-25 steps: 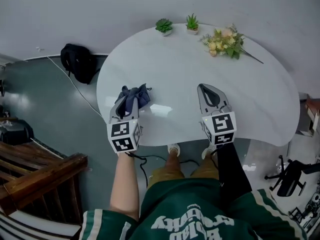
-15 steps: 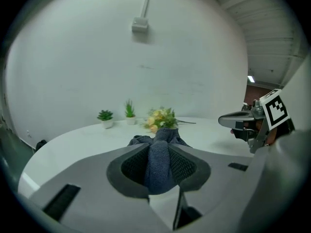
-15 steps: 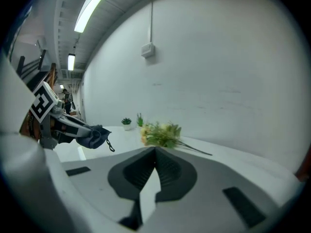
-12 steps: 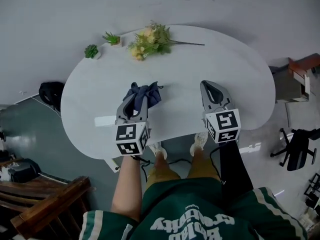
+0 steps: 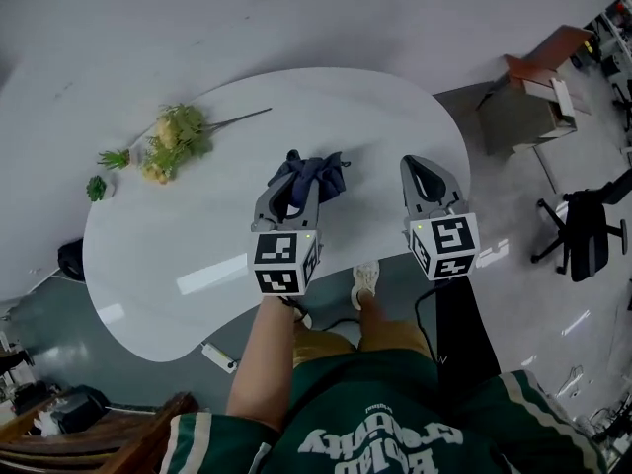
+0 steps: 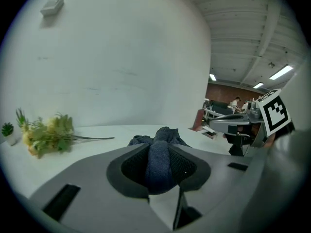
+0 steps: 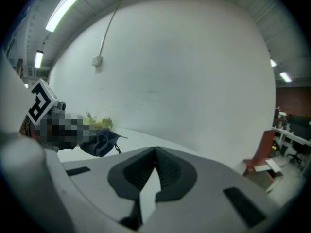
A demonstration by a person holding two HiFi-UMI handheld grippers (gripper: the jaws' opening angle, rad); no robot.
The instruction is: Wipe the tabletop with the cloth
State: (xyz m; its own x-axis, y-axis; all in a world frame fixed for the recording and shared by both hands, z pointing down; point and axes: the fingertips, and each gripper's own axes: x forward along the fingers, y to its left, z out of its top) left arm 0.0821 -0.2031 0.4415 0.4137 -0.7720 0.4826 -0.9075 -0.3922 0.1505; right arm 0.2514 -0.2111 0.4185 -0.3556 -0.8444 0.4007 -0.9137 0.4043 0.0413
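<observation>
Now the left gripper [image 5: 295, 188], fingers clamped on the cloth [image 5: 320, 173], has dragged it across the worktop [image 5: 197, 235], so wiping looks underway; right gripper [image 5: 425, 169] closed, empty.

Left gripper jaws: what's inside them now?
The dark blue cloth, pinched by the left gripper and bunching out in front. The tabletop under the bundle is covered, so contact can't be seen.

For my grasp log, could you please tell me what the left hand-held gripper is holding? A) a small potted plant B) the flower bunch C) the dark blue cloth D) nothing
C: the left hand-held gripper has its jaws shut on the dark blue cloth, which bunches out between them above the white table.
</observation>
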